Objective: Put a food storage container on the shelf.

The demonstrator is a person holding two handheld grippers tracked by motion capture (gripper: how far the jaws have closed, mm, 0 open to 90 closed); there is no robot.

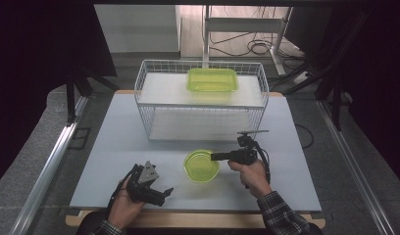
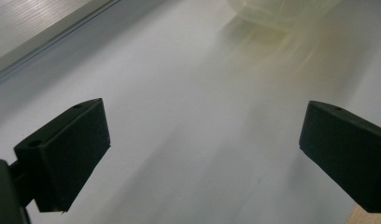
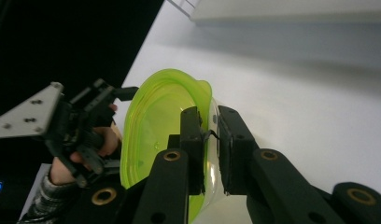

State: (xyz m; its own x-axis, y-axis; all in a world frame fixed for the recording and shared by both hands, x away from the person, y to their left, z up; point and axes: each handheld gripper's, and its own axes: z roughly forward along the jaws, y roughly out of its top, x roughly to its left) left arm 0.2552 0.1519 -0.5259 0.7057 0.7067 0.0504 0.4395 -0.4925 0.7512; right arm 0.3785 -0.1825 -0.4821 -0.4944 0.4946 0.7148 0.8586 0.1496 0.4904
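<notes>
Jaws of the right gripper (image 3: 208,140) pinch the thin rim wall of a translucent green plastic bowl (image 1: 200,167), one jaw inside and one outside, a light, slippery, likely flexible thing best held there, while the left gripper (image 2: 202,154) rests wide apart, empty.

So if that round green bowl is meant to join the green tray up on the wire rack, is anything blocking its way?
Nothing visible does. The right gripper is clamped on the rim of the round bowl. The table between it and the wire rack is bare, and the rack's top shelf has free space left of the green tray.
</notes>
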